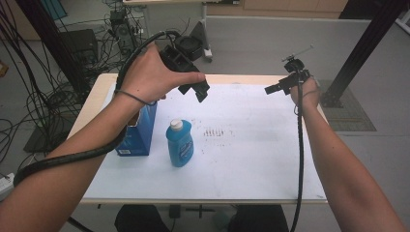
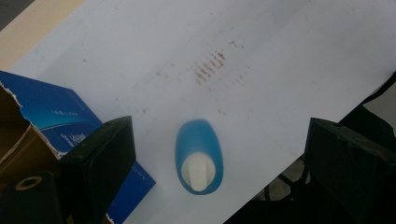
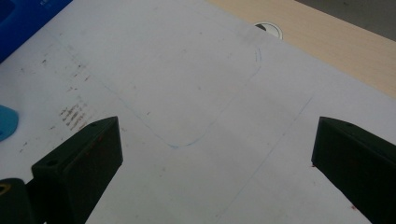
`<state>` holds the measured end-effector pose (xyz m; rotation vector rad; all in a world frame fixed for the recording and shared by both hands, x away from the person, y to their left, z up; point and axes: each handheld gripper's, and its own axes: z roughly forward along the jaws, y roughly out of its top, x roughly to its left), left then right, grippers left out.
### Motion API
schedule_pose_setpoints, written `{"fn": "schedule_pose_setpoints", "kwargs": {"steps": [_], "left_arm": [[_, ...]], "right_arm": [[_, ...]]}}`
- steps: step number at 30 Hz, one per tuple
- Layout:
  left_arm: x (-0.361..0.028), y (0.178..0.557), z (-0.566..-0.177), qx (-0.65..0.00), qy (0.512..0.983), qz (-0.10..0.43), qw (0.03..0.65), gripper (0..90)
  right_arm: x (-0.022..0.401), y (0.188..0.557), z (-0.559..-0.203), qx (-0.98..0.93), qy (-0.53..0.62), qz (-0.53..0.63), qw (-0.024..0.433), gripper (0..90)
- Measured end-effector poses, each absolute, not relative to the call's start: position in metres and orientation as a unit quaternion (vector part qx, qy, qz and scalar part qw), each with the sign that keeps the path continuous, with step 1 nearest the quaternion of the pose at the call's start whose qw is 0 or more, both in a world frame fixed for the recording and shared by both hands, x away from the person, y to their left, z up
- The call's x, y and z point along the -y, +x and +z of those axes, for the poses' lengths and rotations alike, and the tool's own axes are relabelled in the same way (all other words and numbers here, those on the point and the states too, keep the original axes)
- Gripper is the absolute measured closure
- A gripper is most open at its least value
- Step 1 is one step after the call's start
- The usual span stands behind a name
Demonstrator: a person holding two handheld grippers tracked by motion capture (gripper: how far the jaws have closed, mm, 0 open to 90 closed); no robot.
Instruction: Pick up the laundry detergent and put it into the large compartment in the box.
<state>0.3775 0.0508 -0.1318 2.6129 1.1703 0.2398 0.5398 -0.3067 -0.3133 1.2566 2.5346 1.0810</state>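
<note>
Where the high view looks down on the white table (image 1: 251,159), a blue bottle (image 1: 180,144) with a white cap stands upright near the table's left-middle, just beside an open blue box (image 1: 140,130). The left tongs (image 1: 197,90) hang above and behind the bottle, clearly the nearer pair; the right tongs (image 1: 276,88) sit well apart at the far right edge.

In the left gripper view, the bottle (image 2: 199,156) appears from above, its long axis running straight up toward the camera, centred between two widely parted black jaws that grip nothing. The bottle looks like smooth, glossy plastic, oval in outline; the box (image 2: 51,116) is cardboard with a torn flap.

In the right gripper view, the jaws also stand wide and bare over the scuffed white sheet (image 3: 196,93).
</note>
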Motion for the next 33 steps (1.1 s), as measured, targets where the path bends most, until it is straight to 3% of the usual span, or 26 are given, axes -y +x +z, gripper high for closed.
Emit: {"fn": "schedule_pose_setpoints", "kwargs": {"steps": [33], "left_arm": [[-0.074,0.374,-0.177,-0.432,0.892,0.057,0.119,8.2]], "right_arm": [[0.304,0.54,-0.315,-0.838,0.416,0.349,0.053,1.8]]}}
